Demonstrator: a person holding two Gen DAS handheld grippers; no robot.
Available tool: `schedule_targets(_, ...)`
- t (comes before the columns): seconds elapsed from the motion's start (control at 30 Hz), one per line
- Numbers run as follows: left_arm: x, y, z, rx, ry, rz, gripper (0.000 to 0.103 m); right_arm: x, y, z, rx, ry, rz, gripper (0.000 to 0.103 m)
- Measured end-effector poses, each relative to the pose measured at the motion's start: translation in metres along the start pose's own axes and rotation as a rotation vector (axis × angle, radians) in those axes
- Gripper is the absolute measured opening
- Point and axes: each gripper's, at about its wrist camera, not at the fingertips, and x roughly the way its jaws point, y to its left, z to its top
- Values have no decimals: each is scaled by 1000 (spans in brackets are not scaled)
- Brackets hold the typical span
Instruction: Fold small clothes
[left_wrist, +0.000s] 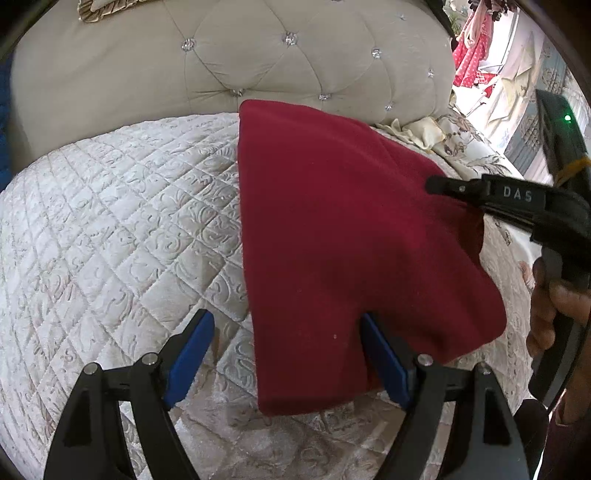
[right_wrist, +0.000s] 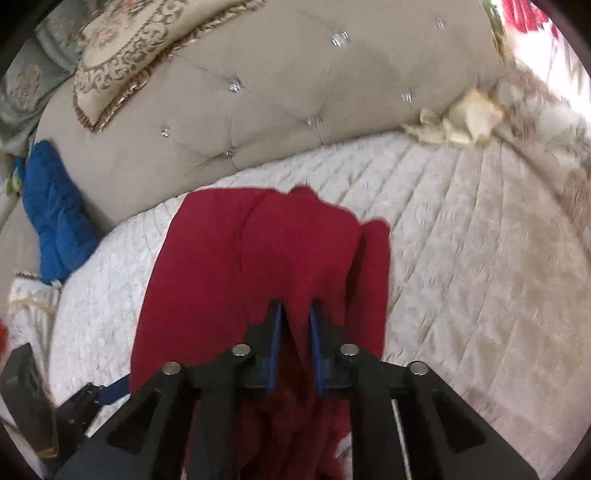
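Note:
A dark red garment (left_wrist: 332, 229) lies on the white quilted mattress (left_wrist: 110, 221), its right side lifted off the surface. My left gripper (left_wrist: 291, 354) is open near the garment's lower edge. The cloth drapes over its right blue pad (left_wrist: 384, 365), and the left pad (left_wrist: 192, 354) is over bare mattress. In the left wrist view my right gripper (left_wrist: 436, 184) reaches in from the right, pinching the raised cloth. The right wrist view shows that gripper (right_wrist: 295, 328) shut on a fold of the red garment (right_wrist: 251, 251), which hangs bunched below the pads.
A beige tufted headboard (left_wrist: 258, 55) runs along the mattress's far side, with a patterned cushion (right_wrist: 140, 55) leaning on it. A blue cloth (right_wrist: 55, 214) lies at the left and a crumpled cream cloth (right_wrist: 458, 122) at the right. A person's hand (left_wrist: 554, 314) holds the right gripper.

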Motion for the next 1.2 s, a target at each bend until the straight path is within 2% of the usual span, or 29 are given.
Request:
schedule_targets(0.1, 2, 0, 1, -1, 5, -3, 88, 5, 4, -5, -99, -14, -130, 0)
schedule_targets(0.13, 3, 0, 1, -3, 8, -6, 88, 10, 0, -7, -89, 3, -134, 0)
schedule_targets(0.2, 3, 0, 2, -2, 8, -6, 88, 13, -8, -9, -51, 6, -115, 0)
schedule_targets(0.4, 0, 2, 2, -19, 4, -7, 88, -20, -23, -10, 71, -59, -40, 0)
schedule_targets(0.5, -4, 3, 3, -32, -9, -17, 88, -24, -19, -11, 73, -57, -34, 13)
schedule_targets(0.67, -22, 11, 10, -85, -63, -75, 88, -10, -19, -6, 95, -35, -27, 15)
schedule_targets(0.73, -24, 14, 12, -98, -75, -87, 88, 3, -22, 0, 111, -23, 26, 13)
schedule_targets(0.77, -23, 15, 12, -102, -74, -85, 88, 8, -23, 1, 121, -2, 54, 0)
schedule_targets(0.8, -21, 17, 13, -108, -69, -80, 88, 11, -23, 2, 128, 17, 74, 0)
schedule_targets(0.9, -20, 22, 14, -123, -66, -79, 88, -9, -12, 2, 17, -61, -28, 0)
schedule_targets(0.93, -19, 22, 15, -128, -67, -78, 88, -11, -9, 0, -28, -68, -92, 0)
schedule_targets(0.97, -18, 22, 15, -132, -68, -82, 88, -6, -12, -2, -30, -46, -103, 0)
schedule_targets(1.03, -18, 23, 16, -140, -64, -102, 88, 11, -22, -8, 4, 23, -78, 0)
schedule_targets(1.13, -18, 25, 18, -163, -69, -149, 91, -1, -30, -12, 50, -32, -16, 0)
schedule_targets(1.17, -18, 25, 20, -172, -65, -164, 93, -6, -33, -13, 72, -47, 4, 4)
schedule_targets(1.2, -16, 28, 23, -194, -54, -204, 94, -9, -37, -13, 99, -57, 15, 13)
